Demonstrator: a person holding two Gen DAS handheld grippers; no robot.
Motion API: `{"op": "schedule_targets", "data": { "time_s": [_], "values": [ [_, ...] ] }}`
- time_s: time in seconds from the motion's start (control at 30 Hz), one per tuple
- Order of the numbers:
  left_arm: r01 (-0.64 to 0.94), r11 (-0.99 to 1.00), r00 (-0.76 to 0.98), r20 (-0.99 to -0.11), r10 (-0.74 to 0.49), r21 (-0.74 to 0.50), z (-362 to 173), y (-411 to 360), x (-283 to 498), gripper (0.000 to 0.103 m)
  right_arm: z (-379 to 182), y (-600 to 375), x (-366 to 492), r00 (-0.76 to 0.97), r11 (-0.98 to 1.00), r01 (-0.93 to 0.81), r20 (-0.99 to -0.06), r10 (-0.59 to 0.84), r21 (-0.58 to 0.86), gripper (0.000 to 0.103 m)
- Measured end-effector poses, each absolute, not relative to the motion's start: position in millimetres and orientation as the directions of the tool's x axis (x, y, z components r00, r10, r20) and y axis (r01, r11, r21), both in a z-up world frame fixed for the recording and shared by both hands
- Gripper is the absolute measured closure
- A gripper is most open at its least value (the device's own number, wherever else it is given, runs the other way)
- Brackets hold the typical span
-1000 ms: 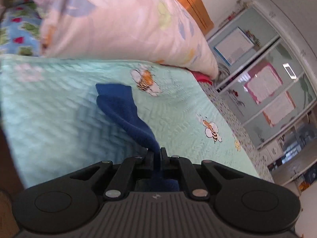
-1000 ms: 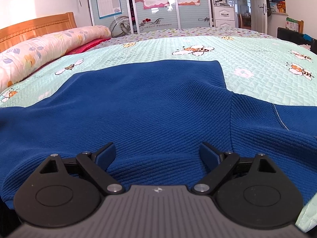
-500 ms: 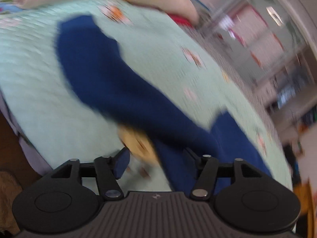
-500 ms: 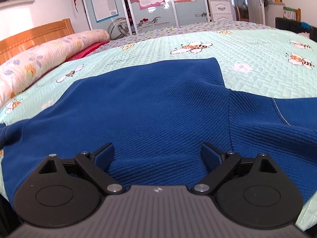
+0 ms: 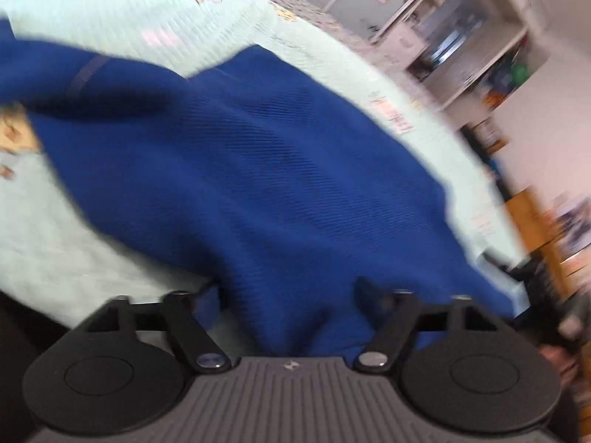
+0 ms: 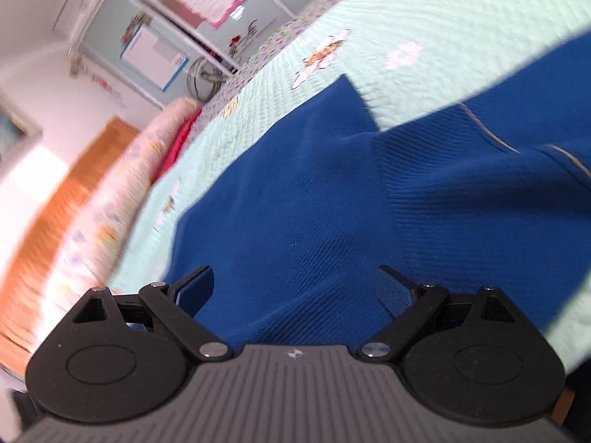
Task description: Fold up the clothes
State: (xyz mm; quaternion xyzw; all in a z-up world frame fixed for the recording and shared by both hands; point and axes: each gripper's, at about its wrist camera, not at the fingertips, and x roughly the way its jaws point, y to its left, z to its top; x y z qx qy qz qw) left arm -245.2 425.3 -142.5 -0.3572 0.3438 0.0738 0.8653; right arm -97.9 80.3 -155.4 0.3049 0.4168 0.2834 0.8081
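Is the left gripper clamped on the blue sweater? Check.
No. The left gripper has its jaws apart over the blue sweater, pinching nothing.

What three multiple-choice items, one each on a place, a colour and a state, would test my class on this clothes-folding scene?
1. Where does the garment lie?
A. on a quilted bedspread
B. on a wooden floor
C. in a basket

2. What colour is the garment?
A. red
B. dark blue
C. white

3. How do the left gripper's jaws stand?
A. shut on a sleeve
B. shut on nothing
C. apart

Answers:
1 A: the garment is spread over the pale green bedspread.
2 B: its ribbed knit is dark blue in both views.
3 C: the left gripper shows a wide gap, having just opened, with cloth lying unpinched between the jaws.
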Motion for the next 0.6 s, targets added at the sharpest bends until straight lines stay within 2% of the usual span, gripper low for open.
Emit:
{"op": "schedule_targets", "data": {
  "time_s": [0.07, 0.1, 0.17, 0.27, 0.37, 0.5, 0.53, 0.57, 0.6],
  "values": [
    [-0.345, 0.681, 0.774, -0.606, -0.184, -0.646, -145.1, 432.0, -240.1, 0.066, -155.5, 66.2, -102.2, 0.487, 0.635, -0.160, -0.499, 0.717, 0.756, 0.012],
    [-0.337, 0.688, 0.773, -0.606, -0.187, -0.643, -145.0, 431.4, -238.1, 0.071, -155.6, 59.1, -104.4, 0.485, 0.625, -0.137, -0.498, 0.719, 0.768, 0.013],
    [-0.325, 0.692, 0.778, -0.598, -0.191, -0.644, -144.2, 431.9, -237.7, 0.088, -155.8, 46.0, -109.1, 0.478, 0.606, -0.094, -0.498, 0.724, 0.790, 0.020],
    [-0.310, 0.669, 0.806, -0.560, -0.191, -0.675, -142.1, 438.1, -244.2, 0.096, -156.5, 35.5, -119.2, 0.446, 0.592, -0.049, -0.513, 0.734, 0.805, 0.024],
    [-0.298, 0.635, 0.833, -0.520, -0.192, -0.712, -140.7, 438.0, -255.6, 0.097, -159.6, 28.8, -127.9, 0.403, 0.602, -0.009, -0.548, 0.733, 0.799, 0.024],
    [-0.325, 0.610, 0.811, -0.545, -0.213, -0.722, -150.1, 432.5, -261.2, 0.093, -173.0, 29.5, -131.8, 0.345, 0.572, 0.043, -0.549, 0.761, 0.819, 0.024],
    [-0.337, 0.606, 0.800, -0.559, -0.220, -0.720, -153.5, 431.5, -260.5, 0.085, -178.9, 29.7, -130.2, 0.328, 0.555, 0.078, -0.547, 0.770, 0.828, 0.024],
    [-0.349, 0.602, 0.788, -0.573, -0.227, -0.718, -156.8, 430.5, -259.9, 0.068, -184.1, 29.5, -129.3, 0.314, 0.538, 0.110, -0.543, 0.779, 0.836, 0.024],
    [-0.361, 0.598, 0.776, -0.586, -0.234, -0.716, -160.1, 429.6, -259.2, 0.058, -187.8, 28.7, -129.8, 0.306, 0.521, 0.134, -0.535, 0.787, 0.843, 0.024]
  ]
}}
